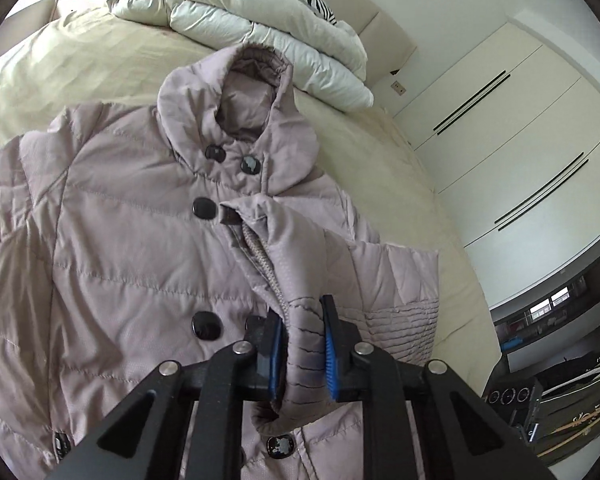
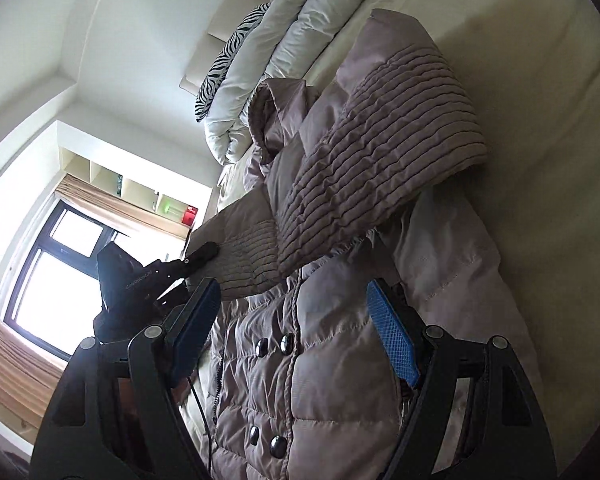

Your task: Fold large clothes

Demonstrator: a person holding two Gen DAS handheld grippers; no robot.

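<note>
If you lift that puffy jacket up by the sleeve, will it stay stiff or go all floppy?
Probably floppy: the sleeve cuff pinched in the left gripper already bends and droops. The jacket looks quilted and puffy, so likely light for its size. Its smooth, shiny fabric may slide on the bed sheet rather than stay put.
</note>
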